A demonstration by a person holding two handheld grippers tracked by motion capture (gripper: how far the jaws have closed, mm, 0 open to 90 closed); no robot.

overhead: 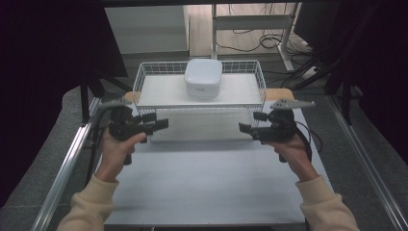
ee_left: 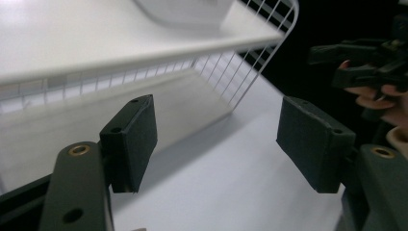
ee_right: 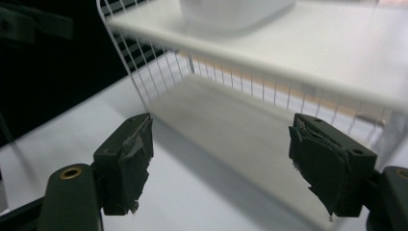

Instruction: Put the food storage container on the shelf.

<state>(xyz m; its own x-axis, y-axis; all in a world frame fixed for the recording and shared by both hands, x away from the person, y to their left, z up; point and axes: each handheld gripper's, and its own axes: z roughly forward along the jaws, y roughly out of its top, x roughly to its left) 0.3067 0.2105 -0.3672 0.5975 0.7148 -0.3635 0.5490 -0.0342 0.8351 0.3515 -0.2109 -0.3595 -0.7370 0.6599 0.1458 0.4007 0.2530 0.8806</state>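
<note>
A white two-tier wire rack [overhead: 199, 107] stands at the far side of the white table [overhead: 207, 183]. A white lidded box [overhead: 203, 77] rests on its upper shelf. My left gripper [overhead: 156, 121] is level at the rack's front left corner, jaws open and empty. My right gripper [overhead: 251, 122] mirrors it at the front right corner, also open and empty. In the left gripper view the open jaws [ee_left: 216, 144] frame the lower shelf and the rack's wire end wall [ee_left: 250, 62], with the box [ee_left: 183, 12] above. In the right gripper view the open jaws [ee_right: 221, 159] face the lower shelf beneath the box [ee_right: 235, 12].
Metal rails [overhead: 67, 163] run along both sides of the table. Dark curtains hang at left and right. Behind the rack are a desk frame [overhead: 250, 21] and floor cables. Bare white tabletop lies between my forearms.
</note>
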